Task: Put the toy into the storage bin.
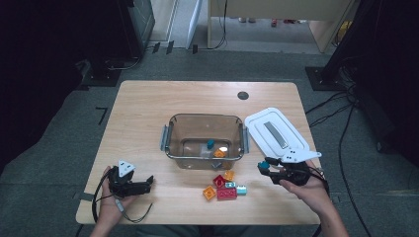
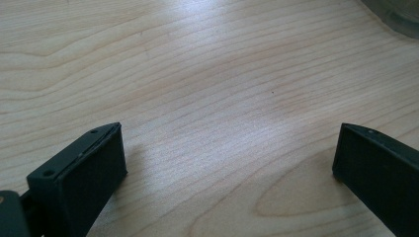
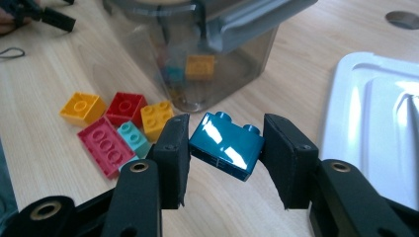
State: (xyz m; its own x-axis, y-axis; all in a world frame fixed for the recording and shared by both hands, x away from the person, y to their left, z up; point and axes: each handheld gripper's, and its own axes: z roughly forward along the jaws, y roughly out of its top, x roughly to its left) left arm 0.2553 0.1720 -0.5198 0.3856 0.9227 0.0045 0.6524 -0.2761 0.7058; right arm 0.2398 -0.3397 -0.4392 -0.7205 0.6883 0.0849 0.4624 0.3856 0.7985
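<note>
My right gripper (image 3: 226,148) is shut on a dark teal brick (image 3: 227,144), held tilted above the table; from above the same right gripper (image 1: 265,167) and teal brick (image 1: 267,165) sit right of the loose bricks. A clear tub (image 1: 173,129) at mid-table holds a teal brick (image 1: 210,143) and an orange one (image 1: 220,153). In front of it lie orange (image 1: 209,192), red (image 1: 219,181), pink-red (image 1: 226,194) and light teal (image 1: 241,189) bricks. My left gripper (image 1: 148,183) rests open on the table at the front left, its jaws (image 2: 230,158) spread over bare wood.
A white lid (image 1: 274,133) lies right of the tub, close behind my right hand. A round hole (image 1: 242,95) is in the tabletop at the back. The tub's grey handles stick out on both sides. Bare wood lies left of the tub.
</note>
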